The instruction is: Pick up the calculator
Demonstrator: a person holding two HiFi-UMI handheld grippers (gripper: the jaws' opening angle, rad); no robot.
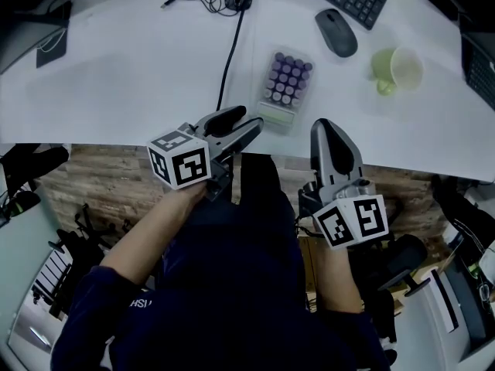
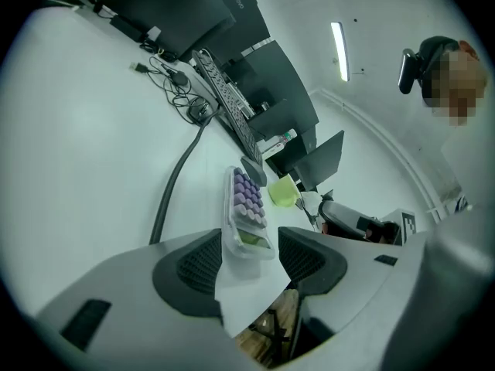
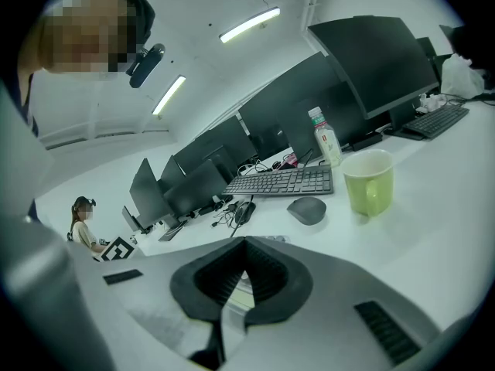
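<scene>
Calculator [image 1: 285, 90] lies flat on the white desk [image 1: 139, 68], just inside the near edge. The left claw [image 1: 254, 122] stands open, its jaws on either side of the calculator's near end. The right claw [image 1: 323, 130], jaws together and empty, sits at the desk edge beside it. Bare desk lies left of the cable [image 1: 230, 52]. The green mug [image 1: 398, 68] stands to the right; its contents are unclear.

An open-plan office is shown. A long white bench [image 1: 139, 68] is lined with rows of dark monitors [image 3: 371, 60], and a keyboard [image 3: 282, 182], a mouse [image 3: 308, 209], a power strip [image 2: 224, 99] and tangled cables [image 2: 174, 79] are laid out on it. A green mug [image 3: 370, 182] and a drinks bottle [image 3: 325, 137] are seen near the keyboard. Strip lights [image 3: 249, 24] are fixed to the white ceiling, and a person [image 3: 83, 226] is seated at a further bench.
</scene>
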